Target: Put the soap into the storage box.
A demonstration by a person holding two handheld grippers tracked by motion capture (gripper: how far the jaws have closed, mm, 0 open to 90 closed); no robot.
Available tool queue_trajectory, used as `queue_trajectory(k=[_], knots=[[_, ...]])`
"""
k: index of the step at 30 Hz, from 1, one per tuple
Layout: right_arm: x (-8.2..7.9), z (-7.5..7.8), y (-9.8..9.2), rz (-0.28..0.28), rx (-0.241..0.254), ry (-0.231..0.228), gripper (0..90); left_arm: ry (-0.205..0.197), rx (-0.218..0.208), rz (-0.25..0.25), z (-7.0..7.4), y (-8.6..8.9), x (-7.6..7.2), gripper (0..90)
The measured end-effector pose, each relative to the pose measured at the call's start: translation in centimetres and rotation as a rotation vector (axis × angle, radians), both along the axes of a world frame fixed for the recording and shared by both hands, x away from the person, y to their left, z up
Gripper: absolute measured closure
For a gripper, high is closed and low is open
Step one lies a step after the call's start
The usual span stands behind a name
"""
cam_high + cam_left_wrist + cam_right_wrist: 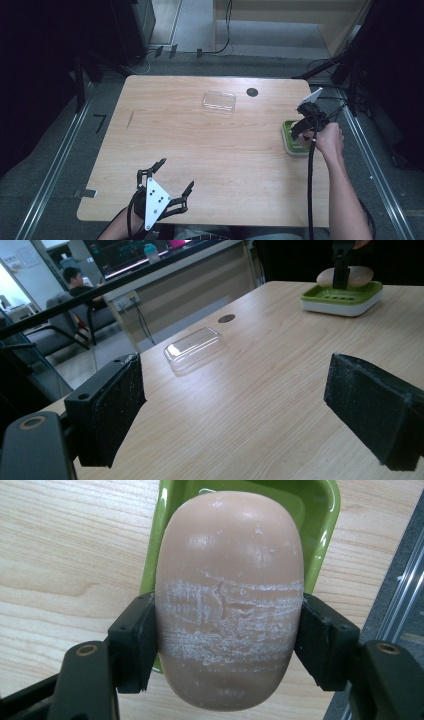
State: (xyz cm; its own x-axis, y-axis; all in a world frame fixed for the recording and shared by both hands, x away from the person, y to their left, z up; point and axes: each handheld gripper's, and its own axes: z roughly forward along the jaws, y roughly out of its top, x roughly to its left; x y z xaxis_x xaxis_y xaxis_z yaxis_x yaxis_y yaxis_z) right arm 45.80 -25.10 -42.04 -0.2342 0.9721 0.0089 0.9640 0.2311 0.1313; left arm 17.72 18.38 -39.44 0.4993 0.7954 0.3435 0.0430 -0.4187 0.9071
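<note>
The smooth, pinkish-beige oval soap bar point(230, 600), clamped across its middle by the right tongs point(229, 640) over the green plastic soap dish point(320, 510), looks hard, slippery, easily scuffed; the left tongs point(250, 405) gape empty.

Soap point(230, 600) over dish point(294, 142) at table's point(210, 150) right edge, lid point(219, 101) farther back

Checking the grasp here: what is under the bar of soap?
Under the soap, clamped by the right gripper, sits the green soap dish. The soap covers most of the dish's inside.
</note>
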Motion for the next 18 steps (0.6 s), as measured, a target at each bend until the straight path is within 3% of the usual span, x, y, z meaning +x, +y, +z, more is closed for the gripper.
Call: queue_trajectory(k=[18], knots=[[0.8,-1.3,-0.4,-0.047,0.031,0.008,33.4,0.000,0.001,-0.001,0.0,0.0,0.0,9.9]])
